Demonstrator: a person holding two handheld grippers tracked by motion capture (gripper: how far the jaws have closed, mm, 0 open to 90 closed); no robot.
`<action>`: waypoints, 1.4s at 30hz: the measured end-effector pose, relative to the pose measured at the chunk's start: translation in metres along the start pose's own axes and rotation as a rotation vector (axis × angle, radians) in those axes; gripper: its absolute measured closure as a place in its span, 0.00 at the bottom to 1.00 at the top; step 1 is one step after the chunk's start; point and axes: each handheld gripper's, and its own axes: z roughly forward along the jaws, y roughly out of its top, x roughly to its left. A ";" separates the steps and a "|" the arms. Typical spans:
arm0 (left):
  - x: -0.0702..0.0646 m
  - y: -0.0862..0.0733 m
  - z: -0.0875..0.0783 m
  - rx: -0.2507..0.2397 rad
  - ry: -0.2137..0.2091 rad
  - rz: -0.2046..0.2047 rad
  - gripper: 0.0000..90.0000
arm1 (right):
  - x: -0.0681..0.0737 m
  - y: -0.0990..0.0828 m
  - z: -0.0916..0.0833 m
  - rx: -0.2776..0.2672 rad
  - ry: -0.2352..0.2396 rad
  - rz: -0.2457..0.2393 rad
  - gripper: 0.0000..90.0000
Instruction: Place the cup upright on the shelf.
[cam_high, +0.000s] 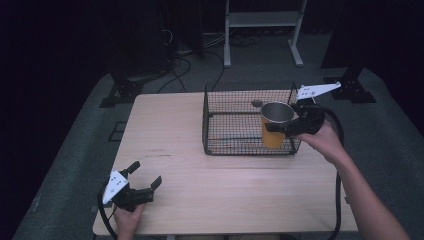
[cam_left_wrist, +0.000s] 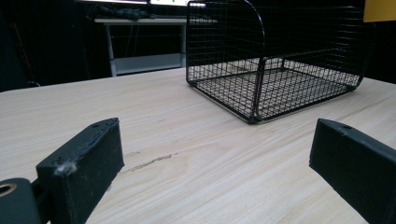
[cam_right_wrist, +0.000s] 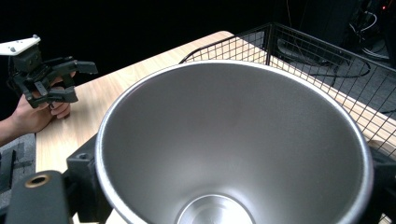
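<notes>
Cup (cam_high: 275, 124), steel inside and orange outside, sits clamped upright in my right hand-held gripper (cam_high: 278, 127) above the wire basket (cam_high: 227, 122), I judge for lowering in, while my left hand-held gripper (cam_high: 145, 176) waits spread wide over the near surface (cam_high: 220, 185).

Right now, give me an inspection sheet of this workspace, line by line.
Surface: pale wooden table, faint dark scuff near the left side.
Job's things: orange cup with steel inside, upright, held over the right end of the black wire basket.
Clutter: small dark round object at the basket's far side, too small to identify.
Grippers: right gripper shut on the cup; left gripper open, fingers apart near the table's front left.
Cables: black cable trailing from the right gripper; more on the floor.
Surroundings: dark room, white metal frame beyond.
</notes>
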 end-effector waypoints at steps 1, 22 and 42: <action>0.000 0.000 0.000 0.000 0.000 0.000 0.02 | -0.001 0.001 0.000 -0.001 0.000 0.000 0.13; 0.000 0.000 0.000 -0.004 0.001 -0.003 0.02 | -0.024 0.034 0.021 0.044 -0.004 -0.024 0.13; 0.001 0.000 -0.001 -0.006 0.000 -0.008 0.02 | -0.036 0.055 0.048 0.071 0.004 -0.034 0.13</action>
